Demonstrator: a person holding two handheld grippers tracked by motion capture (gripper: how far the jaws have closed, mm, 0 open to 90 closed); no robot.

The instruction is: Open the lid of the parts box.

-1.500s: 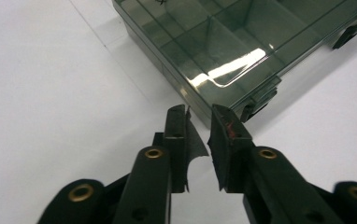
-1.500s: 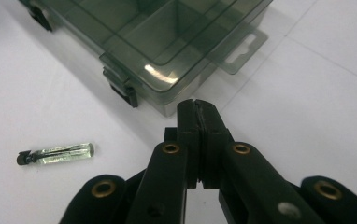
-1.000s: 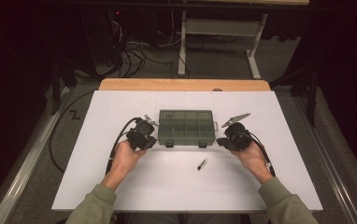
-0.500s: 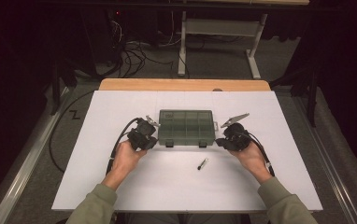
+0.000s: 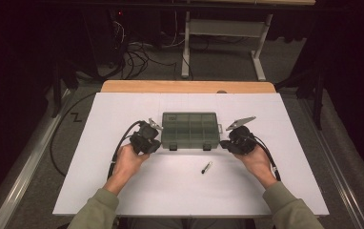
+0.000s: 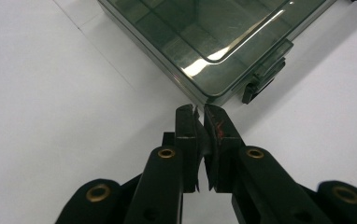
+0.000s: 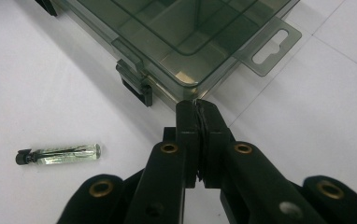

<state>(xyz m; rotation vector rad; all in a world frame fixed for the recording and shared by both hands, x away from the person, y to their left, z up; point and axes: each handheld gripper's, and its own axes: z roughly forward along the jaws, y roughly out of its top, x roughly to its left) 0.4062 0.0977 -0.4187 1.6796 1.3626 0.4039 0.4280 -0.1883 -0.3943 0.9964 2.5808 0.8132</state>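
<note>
A smoky translucent compartment box (image 5: 190,130) lies shut in the middle of the white table, its two latches facing the person. My left gripper (image 5: 155,143) rests at the box's near left corner (image 6: 200,99), jaws shut with nothing between them (image 6: 199,109). At the near right corner (image 7: 188,93) sits my right gripper (image 5: 224,143), also shut and empty (image 7: 196,103), its tips almost touching the box (image 7: 181,42). A small clear vial with a black cap (image 5: 207,167) lies on the table in front of the box, to the left of the jaws in the right gripper view (image 7: 59,155).
The white sheet (image 5: 99,181) covers the table; a wooden strip (image 5: 185,87) runs along its far edge. Cables trail from both grippers. Beyond the table are a dark floor, loose cables and a metal stand (image 5: 227,28).
</note>
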